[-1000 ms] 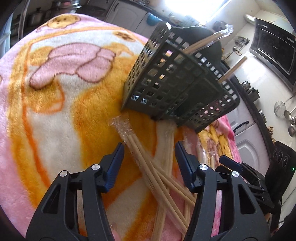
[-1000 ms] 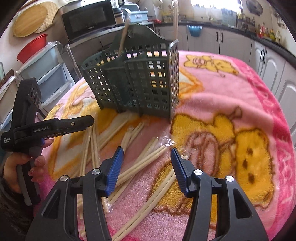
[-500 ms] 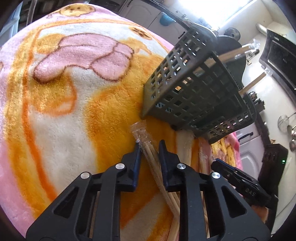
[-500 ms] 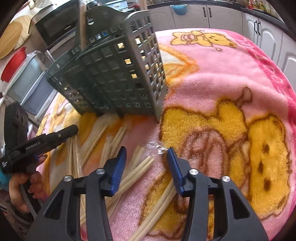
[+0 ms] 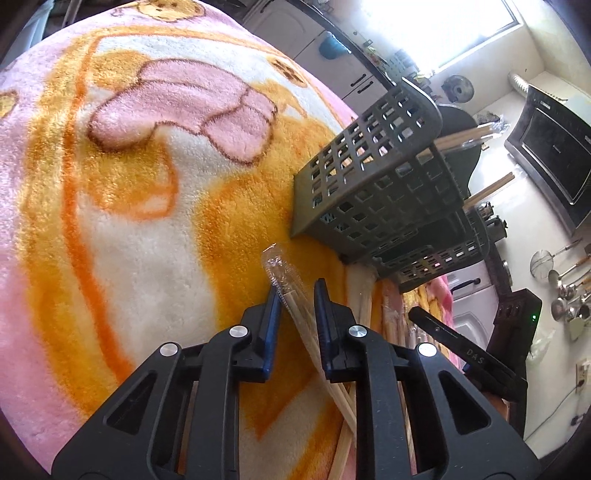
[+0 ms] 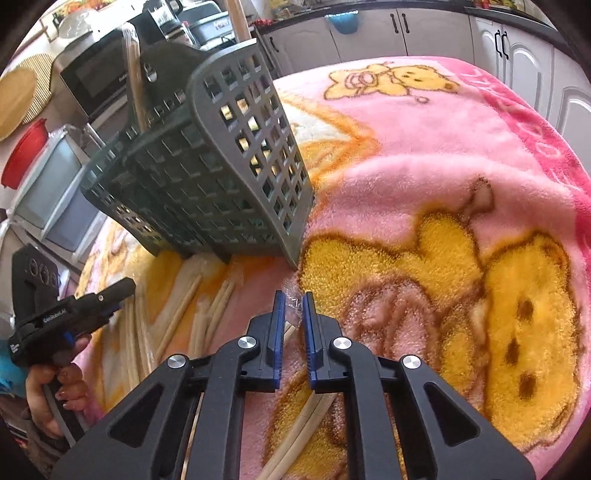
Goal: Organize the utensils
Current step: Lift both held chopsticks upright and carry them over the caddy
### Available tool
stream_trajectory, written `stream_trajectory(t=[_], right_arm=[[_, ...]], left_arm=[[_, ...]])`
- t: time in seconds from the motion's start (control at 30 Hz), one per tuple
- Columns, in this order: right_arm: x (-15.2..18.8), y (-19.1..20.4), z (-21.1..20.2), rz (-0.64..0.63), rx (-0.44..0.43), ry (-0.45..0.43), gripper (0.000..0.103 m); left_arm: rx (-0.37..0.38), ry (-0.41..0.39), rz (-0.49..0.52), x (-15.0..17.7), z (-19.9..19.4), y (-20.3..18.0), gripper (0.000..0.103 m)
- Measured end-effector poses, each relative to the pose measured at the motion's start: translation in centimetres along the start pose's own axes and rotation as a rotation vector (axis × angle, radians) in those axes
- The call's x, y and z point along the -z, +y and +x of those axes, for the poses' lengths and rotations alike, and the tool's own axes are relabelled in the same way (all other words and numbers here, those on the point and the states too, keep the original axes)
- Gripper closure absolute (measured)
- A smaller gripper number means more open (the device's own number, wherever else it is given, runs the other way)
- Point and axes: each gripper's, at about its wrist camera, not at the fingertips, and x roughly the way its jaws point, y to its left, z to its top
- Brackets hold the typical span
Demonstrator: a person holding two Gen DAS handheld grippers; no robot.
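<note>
A dark grey slotted utensil basket (image 5: 376,192) (image 6: 207,184) stands on a pink and orange fleece blanket (image 5: 129,240), with wrapped chopsticks (image 5: 469,138) sticking out of it. In front of the basket lie several loose wrapped chopstick pairs (image 6: 214,314). My left gripper (image 5: 297,291) is shut on one wrapped pair (image 5: 280,269), whose clear wrapper tip pokes out past the fingertips. My right gripper (image 6: 293,299) is closing, its jaws nearly together on another wrapped pair (image 6: 308,410). A hand (image 6: 55,387) holds the left gripper (image 6: 122,290) at the left of the right wrist view.
The blanket (image 6: 443,184) drops off at the far right toward white cabinets (image 6: 406,29). A black microwave (image 5: 554,158) and hanging ladles (image 5: 569,288) sit beyond the basket. A red bowl (image 6: 26,147) rests on storage drawers at the left.
Both grippers moved forward and down toward the chopsticks by the basket and rolled. Each went from wide open to closed around a wrapped pair, the left one first.
</note>
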Motion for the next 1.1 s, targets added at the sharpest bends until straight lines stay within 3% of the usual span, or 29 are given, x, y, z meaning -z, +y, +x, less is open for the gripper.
stream_trajectory(t=[0.3,0.73,1.1], right_arm=[[-0.7,1.8,-4.0,-0.071,-0.061,-0.124,0.095],[-0.8,6.7,-9.5,-0.23,-0.156,-0.259,0.097],[-0.2,10.9,-12.9,-0.34,-0.198,-0.348,0.097]], left_arm=[[0.042,-0.03,0.002,-0.2,-1.6,-0.1,0.097],[0.093,-0.198,0.179,0.3,-7.6,-6.1,0.1],[0.15,-0.285,0.279,0.9,-11.2,-10.3,0.1]])
